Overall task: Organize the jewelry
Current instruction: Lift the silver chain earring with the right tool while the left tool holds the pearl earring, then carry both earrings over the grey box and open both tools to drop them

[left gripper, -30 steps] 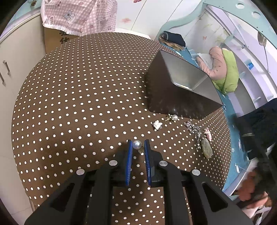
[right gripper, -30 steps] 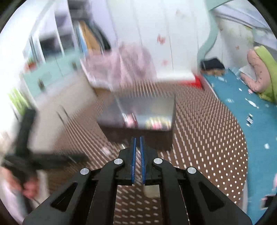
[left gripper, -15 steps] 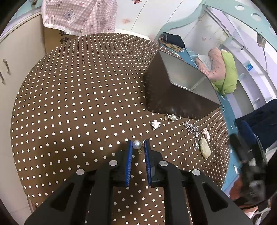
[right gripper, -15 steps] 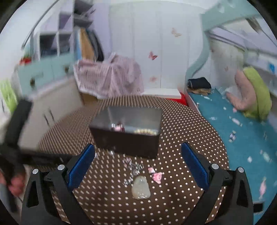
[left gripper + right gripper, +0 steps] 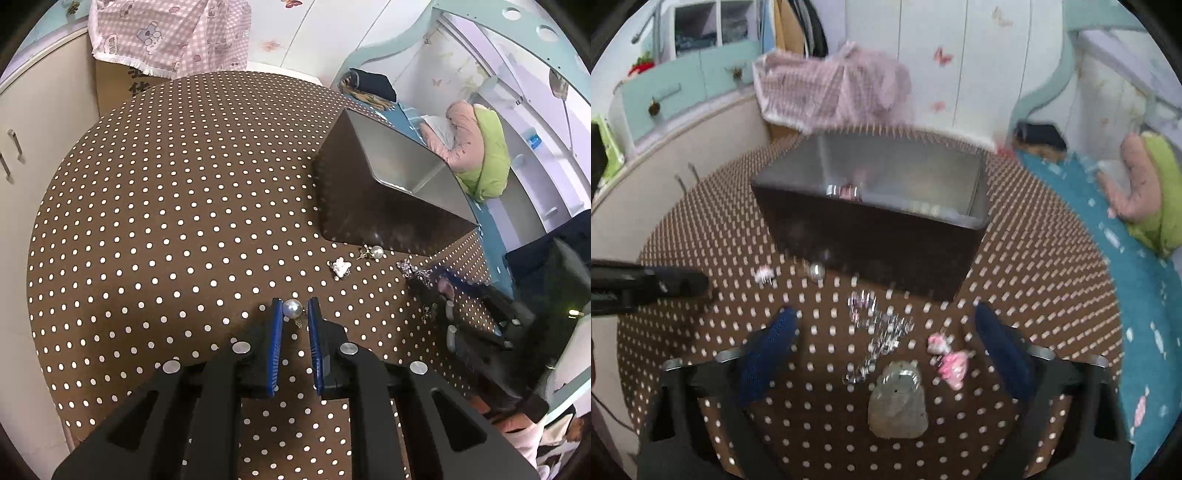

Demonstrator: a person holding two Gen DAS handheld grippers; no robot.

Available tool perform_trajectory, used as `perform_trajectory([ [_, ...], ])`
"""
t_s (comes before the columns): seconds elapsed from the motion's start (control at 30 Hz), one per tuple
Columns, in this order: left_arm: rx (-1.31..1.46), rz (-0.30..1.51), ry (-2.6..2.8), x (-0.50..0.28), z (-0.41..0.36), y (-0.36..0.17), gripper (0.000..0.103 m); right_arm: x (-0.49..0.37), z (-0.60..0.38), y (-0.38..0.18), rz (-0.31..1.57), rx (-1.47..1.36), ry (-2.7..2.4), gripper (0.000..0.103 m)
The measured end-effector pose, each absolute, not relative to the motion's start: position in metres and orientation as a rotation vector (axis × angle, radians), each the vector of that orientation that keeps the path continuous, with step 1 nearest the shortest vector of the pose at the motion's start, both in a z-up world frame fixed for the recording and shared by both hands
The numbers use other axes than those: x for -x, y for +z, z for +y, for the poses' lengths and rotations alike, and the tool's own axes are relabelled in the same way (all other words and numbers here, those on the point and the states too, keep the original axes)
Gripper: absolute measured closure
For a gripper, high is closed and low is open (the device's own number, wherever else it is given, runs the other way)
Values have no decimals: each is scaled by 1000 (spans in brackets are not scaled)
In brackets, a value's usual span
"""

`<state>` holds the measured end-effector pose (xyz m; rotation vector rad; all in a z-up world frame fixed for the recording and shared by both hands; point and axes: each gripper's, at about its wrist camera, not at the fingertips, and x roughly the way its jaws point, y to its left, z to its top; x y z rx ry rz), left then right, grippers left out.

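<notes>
My left gripper [image 5: 294, 308] is shut on a pearl earring [image 5: 292, 308] just above the polka-dot table [image 5: 166, 206]. A dark metal box [image 5: 384, 192] stands ahead right; it holds some jewelry [image 5: 846, 191]. My right gripper [image 5: 882, 325] is wide open, low over a silver chain [image 5: 879, 332], a pale jade pendant [image 5: 899, 402] and pink pieces [image 5: 947, 356]. A second pearl earring [image 5: 375, 252] and a white charm [image 5: 340, 266] lie by the box front.
The round table drops off on all sides. A cream cabinet [image 5: 33, 122] stands left, a pink checked cloth [image 5: 170, 33] at the back, and a blue bed [image 5: 1126, 295] right. My right gripper shows blurred in the left wrist view [image 5: 480, 317].
My right gripper went from shut to wide open and came down over the chain and pendant. My left gripper has kept the pearl earring and barely moved.
</notes>
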<state>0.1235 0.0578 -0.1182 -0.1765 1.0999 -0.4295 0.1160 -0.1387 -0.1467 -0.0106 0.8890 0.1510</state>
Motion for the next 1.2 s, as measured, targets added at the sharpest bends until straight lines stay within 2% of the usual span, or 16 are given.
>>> perform_trajectory([
  [0.03, 173, 1099, -428, -124, 57, -118, 90, -115, -138, -146, 894, 9, 174, 96],
  [0.1, 169, 1099, -430, -125, 54, -119, 90, -111, -132, -145, 883, 62, 183, 97],
  [0.43, 161, 1082, -446, -121, 47, -112, 90, -86, -136, -121, 820, 5, 187, 98],
  [0.63, 151, 1054, -476, -120, 43, -96, 90, -76, -145, -88, 738, -23, 167, 98],
  [1.2, 63, 832, -601, -144, -1, 3, 90, -93, -173, -8, 520, -59, 158, 98],
])
